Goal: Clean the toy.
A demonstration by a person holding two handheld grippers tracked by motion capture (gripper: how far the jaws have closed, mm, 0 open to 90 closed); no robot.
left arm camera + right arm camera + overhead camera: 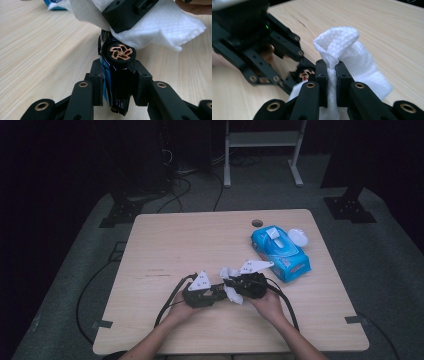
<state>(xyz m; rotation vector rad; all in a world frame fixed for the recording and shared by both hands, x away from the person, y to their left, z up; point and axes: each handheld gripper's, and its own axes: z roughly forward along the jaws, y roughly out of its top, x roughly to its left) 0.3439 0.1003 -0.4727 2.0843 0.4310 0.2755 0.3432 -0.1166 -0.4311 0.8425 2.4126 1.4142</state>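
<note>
Between the left gripper's [119, 87] black fingers [96, 82] sits a black toy car [117, 75] with a blue stripe and a copper-spoked wheel. The right gripper's [332, 85] black fingers [322, 82] pinch a white, finely dimpled wipe [344, 47]. Beyond them the pale wood-grain surface [175, 240] carries a bright blue wipe pack [282, 251] with a white lid.

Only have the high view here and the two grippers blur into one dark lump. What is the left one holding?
Observer: The left gripper is shut on a small black toy car with blue trim, one copper-spoked wheel facing its camera.
Operator: And the white stuff near the right hand?
Observer: A white textured wet wipe, pinched between the jaws of the right gripper; its free end stands up above the jaws.
Operator: Is the wipe on the car?
Observer: In the left gripper view the wipe drapes over the car's upper end, just above that wheel.
Operator: Table under them?
Observer: Bare light wooden table under both.
</note>
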